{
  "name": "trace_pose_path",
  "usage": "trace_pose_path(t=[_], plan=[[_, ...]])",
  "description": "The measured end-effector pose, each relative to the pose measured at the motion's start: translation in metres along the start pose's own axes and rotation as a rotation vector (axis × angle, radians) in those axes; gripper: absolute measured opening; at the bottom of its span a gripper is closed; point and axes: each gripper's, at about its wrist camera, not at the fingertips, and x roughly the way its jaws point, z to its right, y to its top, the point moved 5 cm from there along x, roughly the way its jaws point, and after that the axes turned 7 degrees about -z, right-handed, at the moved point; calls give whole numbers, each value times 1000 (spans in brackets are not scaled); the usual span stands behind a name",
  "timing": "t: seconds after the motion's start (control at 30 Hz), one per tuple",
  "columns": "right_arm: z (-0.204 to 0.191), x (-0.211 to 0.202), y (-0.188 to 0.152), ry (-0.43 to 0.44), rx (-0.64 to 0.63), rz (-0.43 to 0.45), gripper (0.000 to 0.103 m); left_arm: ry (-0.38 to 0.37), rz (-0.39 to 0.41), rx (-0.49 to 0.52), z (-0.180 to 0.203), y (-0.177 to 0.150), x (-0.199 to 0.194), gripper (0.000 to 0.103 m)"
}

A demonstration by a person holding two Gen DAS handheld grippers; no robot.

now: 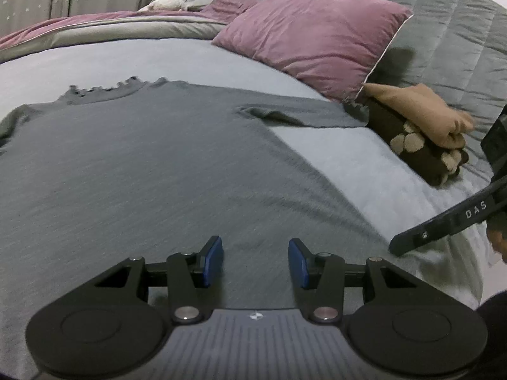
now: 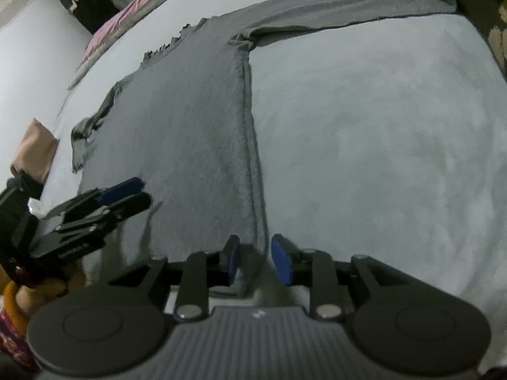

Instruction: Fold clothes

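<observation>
**Grey top spread flat, both claws at its near hem**

Landmark: the grey top [image 1: 152,164], lying flat on the pale blue bedspread [image 1: 364,158], frilled neckline away from the cameras. Presumably smoothed out this way so a fold can begin cleanly.

Left of the top, in the right wrist view: a small tan folded item [image 2: 33,148] on the bedspread, likely set aside to keep the working area free.

Over the top's near end: the left gripper [image 1: 256,262], jaws wide apart, blue pads facing each other with only grey knit below them. It holds nothing; whether it touches the fabric I cannot tell.

At the top's near right corner: the right gripper [image 2: 255,261], jaws open, straddling the side seam and hem edge (fabric sits between the pads but is not pinched). My reading: it is lined up to take that corner.

Right of the top: one sleeve runs straight out sideways, its cuff close to a brown cushion with cream paw print [image 1: 421,148], a tan cloth [image 1: 424,107] draped on it. Beyond, a mauve pillow [image 1: 313,38].

Writing: "DAS" in pale letters on the right gripper's finger, seen from the left wrist. The small emblems on both gripper bodies are unreadable.
</observation>
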Motion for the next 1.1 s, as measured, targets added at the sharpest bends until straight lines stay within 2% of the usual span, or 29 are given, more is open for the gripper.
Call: trace_pose_path(t=[0.1, 0.2, 0.5, 0.6, 0.8, 0.83, 0.9, 0.93, 0.97, 1.0, 1.1], plan=[[-3, -2, -1, -38, -4, -4, 29, 57, -32, -31, -16, -9, -17, 45], [-8, -3, -4, -57, -19, -8, 38, 122, -55, -95, -35, -19, -34, 45], [-11, -3, -12, -35, 10, -13, 39, 262, -109, -357, -94, -61, -97, 45], [-12, -3, -13, -24, 18, -13, 39, 264, -129, -450, -107, -77, -115, 45], [-10, 1, -16, 16, 55, -3, 38, 205, -170, -630, -129, -105, -133, 45], [-9, 2, -16, 20, 60, -1, 36, 193, -180, -636, -129, -106, -132, 43], [-9, 4, -17, 30, 72, 4, 26, 170, -200, -649, -129, -108, -131, 41], [-9, 4, -17, 35, 75, 3, 12, 163, -211, -647, -127, -108, -129, 31], [-9, 5, -17, 40, 78, 2, 9, 163, -221, -634, -124, -107, -128, 7], [-9, 5, -17, 45, 80, 1, 8, 163, -231, -621, -122, -105, -126, 4], [-9, -5, -17, 26, 66, 34, 8, 178, -241, -571, -112, -100, -127, 3]])
